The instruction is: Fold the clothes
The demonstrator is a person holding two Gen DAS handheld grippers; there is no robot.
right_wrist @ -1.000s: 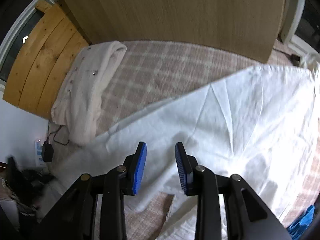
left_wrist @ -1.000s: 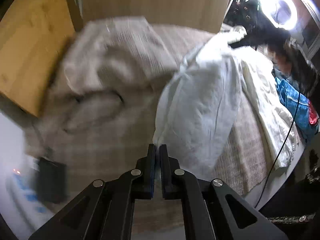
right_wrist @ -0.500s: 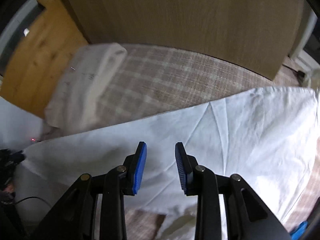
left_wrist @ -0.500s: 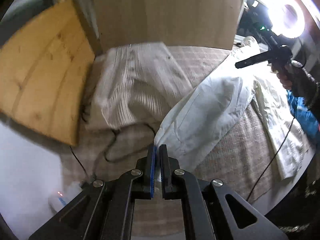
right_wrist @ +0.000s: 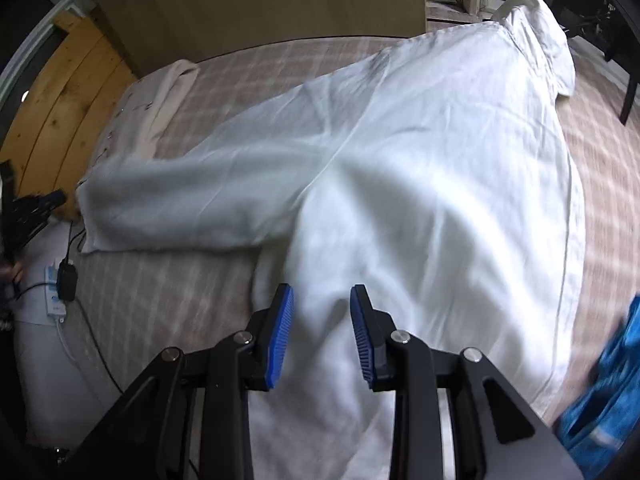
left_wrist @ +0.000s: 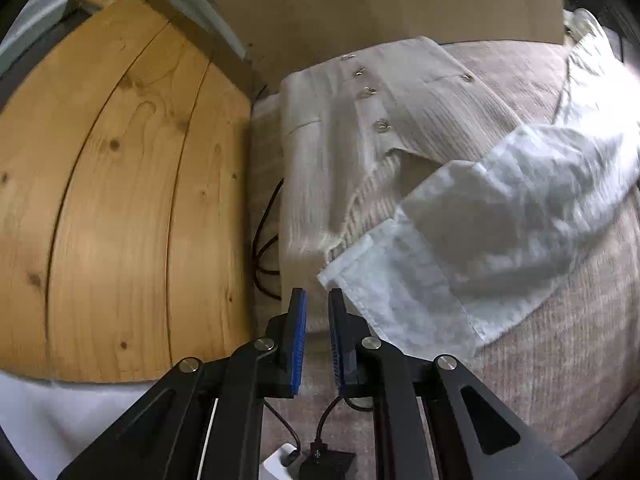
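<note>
A white shirt (right_wrist: 420, 168) lies spread on the plaid bed cover (right_wrist: 168, 312), collar at the far right, one sleeve (right_wrist: 172, 208) stretched out to the left. My right gripper (right_wrist: 322, 320) hovers open over the shirt's near hem, holding nothing. In the left wrist view the sleeve cuff (left_wrist: 400, 300) lies flat just right of my left gripper (left_wrist: 317, 316), which stands slightly open with nothing between its blue pads. The cuff partly overlaps a cream ribbed cardigan (left_wrist: 360, 128). My left gripper (right_wrist: 32, 208) also shows at the far left of the right wrist view.
A wooden board (left_wrist: 120, 200) stands to the left of the bed and a tan headboard (right_wrist: 260, 0) behind it. A power strip (right_wrist: 56, 292) with a black plug and cables lies at the bed's left edge. A blue garment (right_wrist: 608, 400) sits at the near right.
My left gripper carried the sleeve cuff out to the left, then opened and let it go; the sleeve now lies flat. The right gripper stayed open above the shirt.
</note>
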